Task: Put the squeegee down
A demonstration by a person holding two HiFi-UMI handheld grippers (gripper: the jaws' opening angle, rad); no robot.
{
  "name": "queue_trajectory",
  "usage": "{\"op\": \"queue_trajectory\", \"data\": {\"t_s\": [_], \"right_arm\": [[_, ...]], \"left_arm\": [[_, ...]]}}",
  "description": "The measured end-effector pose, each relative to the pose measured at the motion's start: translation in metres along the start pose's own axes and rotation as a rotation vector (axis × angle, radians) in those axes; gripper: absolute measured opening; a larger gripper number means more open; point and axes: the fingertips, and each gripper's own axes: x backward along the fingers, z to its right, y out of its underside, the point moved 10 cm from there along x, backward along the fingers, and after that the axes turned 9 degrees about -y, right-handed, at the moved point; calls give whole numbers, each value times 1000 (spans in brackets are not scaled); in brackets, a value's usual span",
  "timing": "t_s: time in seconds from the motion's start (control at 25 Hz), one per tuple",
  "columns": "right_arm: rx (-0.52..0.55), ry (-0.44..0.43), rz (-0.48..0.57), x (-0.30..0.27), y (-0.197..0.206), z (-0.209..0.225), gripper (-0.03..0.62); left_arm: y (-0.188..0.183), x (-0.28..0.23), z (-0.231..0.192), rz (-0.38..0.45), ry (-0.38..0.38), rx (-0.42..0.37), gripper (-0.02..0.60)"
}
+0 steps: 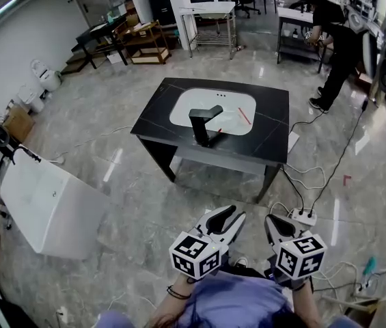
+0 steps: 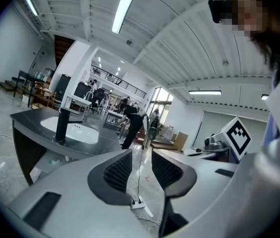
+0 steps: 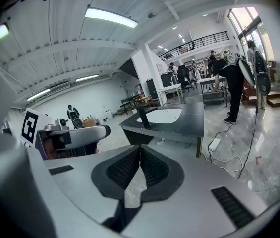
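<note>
Two empty grippers: left gripper [image 2: 141, 155] fingers [image 2: 119, 172] slightly parted, right gripper [image 3: 140, 150] fingers [image 3: 155, 170] clenched; squeegee unheld, likely no release needed.

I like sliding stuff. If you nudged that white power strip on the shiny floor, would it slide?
Probably: the power strip looks small and flat, the floor glossy, so it should slide, not tip. Its plugged-in cables look floppy and might tug it back.

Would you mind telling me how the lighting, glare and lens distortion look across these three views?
Head view: even overhead light, pale glare streaks on the glossy floor, edges bowed. Left gripper view: strong fisheye, black corners, a bright ceiling tube. Right gripper view: same fisheye, windows washed out at top right.
</note>
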Motion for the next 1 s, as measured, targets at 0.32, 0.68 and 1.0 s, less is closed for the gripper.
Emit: {"op": "queue_trajectory", "data": {"t_s": [0.32, 0.68, 1.0], "right_arm": [[13, -6, 19, 14, 8, -4, 21], [-26, 76, 77, 38, 5, 17, 21], [-72, 185, 154, 66, -1, 42, 21]], "left_arm": [[9, 14, 11, 8, -15, -5, 132], [11, 17, 13, -1, -17, -16, 129], [7, 16, 8, 3, -19, -38, 127]]}}
